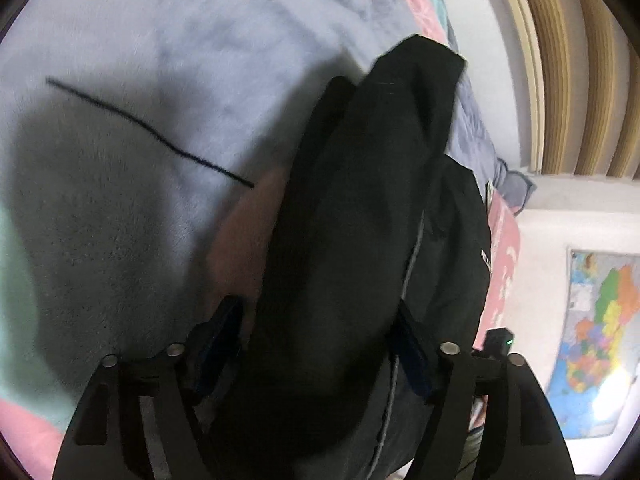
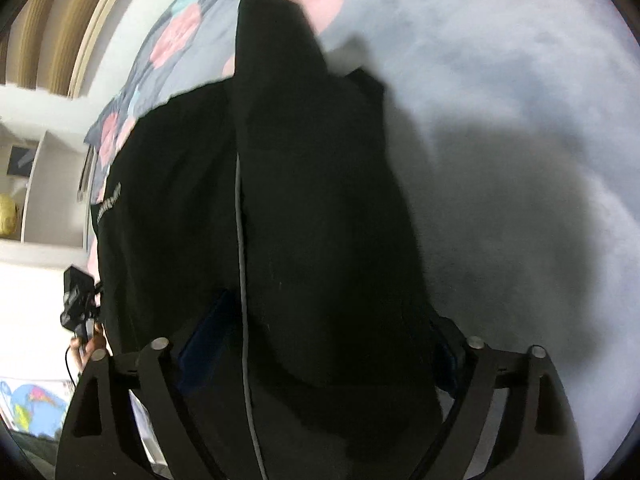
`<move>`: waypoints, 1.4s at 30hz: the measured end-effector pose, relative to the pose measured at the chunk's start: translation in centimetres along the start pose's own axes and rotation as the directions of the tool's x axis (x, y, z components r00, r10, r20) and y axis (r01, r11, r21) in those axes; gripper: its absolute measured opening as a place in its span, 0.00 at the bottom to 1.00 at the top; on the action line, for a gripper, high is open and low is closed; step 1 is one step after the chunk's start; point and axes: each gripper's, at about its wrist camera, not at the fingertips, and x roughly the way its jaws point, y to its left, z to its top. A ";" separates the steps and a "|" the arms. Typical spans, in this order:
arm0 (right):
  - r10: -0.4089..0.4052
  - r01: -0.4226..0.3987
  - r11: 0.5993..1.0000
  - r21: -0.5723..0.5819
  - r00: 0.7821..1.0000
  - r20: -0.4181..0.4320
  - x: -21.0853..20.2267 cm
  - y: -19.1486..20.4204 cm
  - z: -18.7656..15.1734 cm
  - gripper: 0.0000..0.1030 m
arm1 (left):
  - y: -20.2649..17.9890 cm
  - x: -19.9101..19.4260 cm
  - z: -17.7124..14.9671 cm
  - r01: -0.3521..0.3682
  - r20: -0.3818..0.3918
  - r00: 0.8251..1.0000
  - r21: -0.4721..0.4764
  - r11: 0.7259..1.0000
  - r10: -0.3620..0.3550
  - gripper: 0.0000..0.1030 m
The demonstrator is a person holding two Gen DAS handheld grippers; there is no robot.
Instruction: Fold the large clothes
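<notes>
The left claw (image 1: pixel 320 344) is gripping a thick bunch of the black garment (image 1: pixel 360 208), its two blue-padded fingers (image 1: pixel 224 332) pressing in on either side of the fabric. Over on the other side, the right claw (image 2: pixel 320 336) is doing the same, its fingers (image 2: pixel 208 328) clamping a fat fold of that same black garment (image 2: pixel 304 200), a thin pale cord or seam (image 2: pixel 242 264) running down the cloth between them.

The garment is hanging and draping forward from both claws, lifted over the bed's grey fleece blanket (image 1: pixel 132 80), which is showing pink and teal patches towards its edges. A dark thread-like line (image 1: pixel 148 132) is lying across the blanket in the left view.

The cloth is looking soft, floppy and fairly heavy, sagging under its own weight. Small white lettering (image 2: pixel 109 202) is showing on one panel. It is probably going to slump wherever it is unsupported, so holding at seams or outer corners, well apart, should be keeping it spread. Thick bunches like these are likely gripping securely, though layers could be slipping unevenly.
</notes>
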 end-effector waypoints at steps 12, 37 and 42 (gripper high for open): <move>0.046 -0.048 0.993 -0.104 0.999 -0.023 -0.1 1.7 0.3 0.78 | -2.3 0.6 -0.4 0.119 -0.060 0.992 0.122 0.985 -0.113 0.73; 0.185 -0.137 0.952 -0.275 0.970 0.157 -11.1 10.9 -8.3 0.41 | -15.9 -4.5 -12.4 0.105 0.102 0.983 0.362 0.926 -0.151 0.36; 0.183 -0.126 0.946 -0.300 0.968 0.172 -14.9 12.7 -13.0 0.41 | -16.6 -8.0 -17.0 0.110 0.118 0.978 0.401 0.910 -0.170 0.36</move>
